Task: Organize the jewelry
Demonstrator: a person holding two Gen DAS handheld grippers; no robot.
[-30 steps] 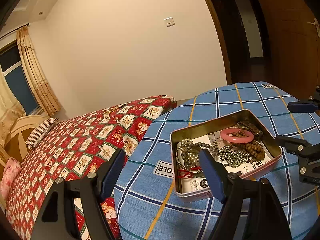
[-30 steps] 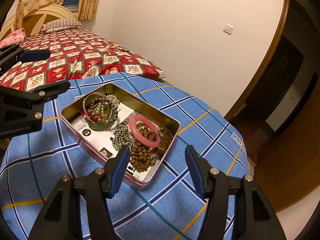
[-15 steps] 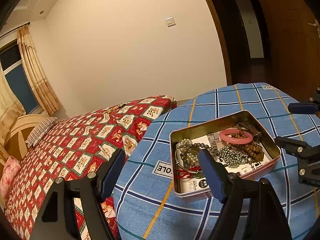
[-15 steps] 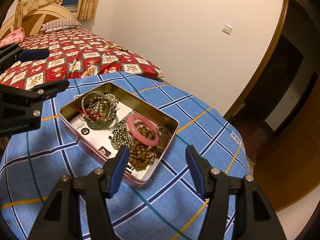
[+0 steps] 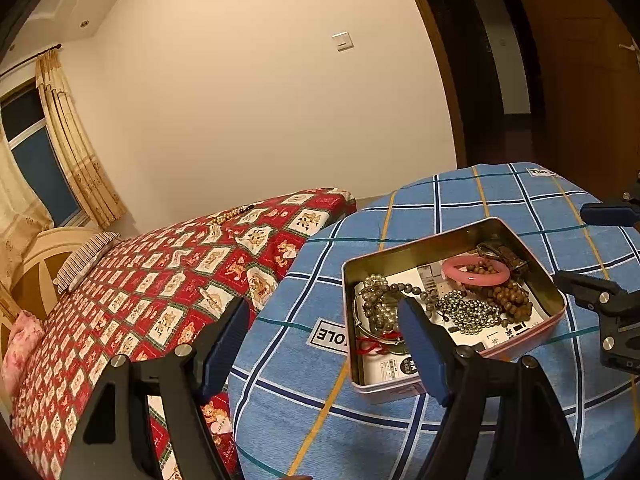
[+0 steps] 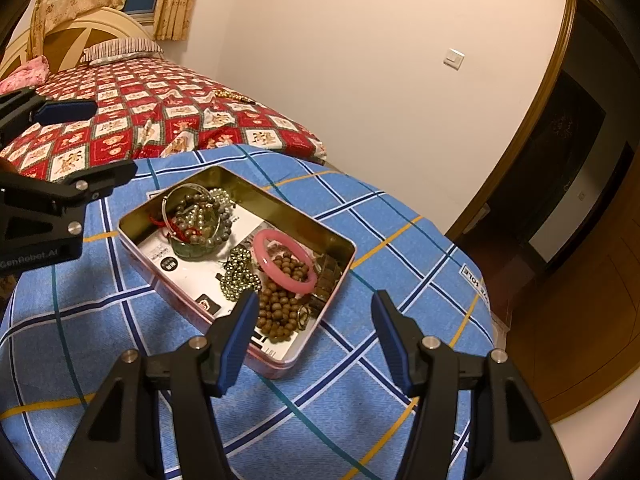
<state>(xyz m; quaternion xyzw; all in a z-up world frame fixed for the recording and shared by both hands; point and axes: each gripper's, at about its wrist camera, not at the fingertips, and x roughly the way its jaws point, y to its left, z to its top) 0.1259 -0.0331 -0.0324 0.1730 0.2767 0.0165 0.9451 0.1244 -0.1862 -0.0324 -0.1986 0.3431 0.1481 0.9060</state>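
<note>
Jaws of the left gripper (image 5: 320, 332) and right gripper (image 6: 314, 326) stand spread, grasping nothing, at 2 sides of the tin (image 6: 340, 240). Tin sits on the blue plaid tabletop (image 6: 400, 240), lidless, holding a pink bangle (image 6: 262, 246), brown wooden beads (image 6: 280, 312), silver bead chain (image 6: 238, 274) and tangled grey bracelets (image 6: 200, 216).

I can find no change over the last second. My left gripper (image 5: 322, 308) and right gripper (image 6: 315, 298) have not moved, and their jaws gape as wide as before. The tin (image 6: 280, 200) has not slid on the cloth, and the pink bangle (image 6: 259, 247) inside it has not stirred.
</note>
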